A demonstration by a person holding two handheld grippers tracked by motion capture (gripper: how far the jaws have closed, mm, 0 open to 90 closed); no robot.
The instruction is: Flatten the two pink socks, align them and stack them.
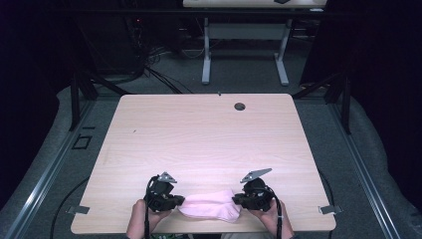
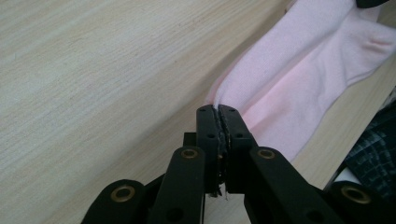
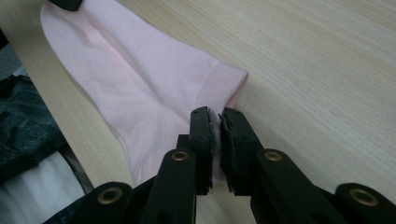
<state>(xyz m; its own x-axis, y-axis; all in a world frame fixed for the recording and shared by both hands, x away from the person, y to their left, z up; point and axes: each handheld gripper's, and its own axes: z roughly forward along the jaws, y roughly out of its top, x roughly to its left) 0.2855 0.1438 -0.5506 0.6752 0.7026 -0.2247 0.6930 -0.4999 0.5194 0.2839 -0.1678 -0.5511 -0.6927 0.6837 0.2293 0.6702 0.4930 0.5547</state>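
I have the pink sock stretched flat near the table front edge; left gripper clamps one end, right gripper pinches the cuff.

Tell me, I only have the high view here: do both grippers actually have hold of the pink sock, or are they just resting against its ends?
Observer: The left gripper does. In the left gripper view its jaws are shut tight on a pinch of the pink sock.
Operator: And the right one?
Observer: The right gripper is clamped too, with a thin edge of fabric between its jaws, right by the ribbed cuff.
Operator: So which end is at the left gripper?
Observer: The toe end: the seam across the toe shows at the far side of the left gripper view, and the cloth bunches into folds where the jaws grip it.
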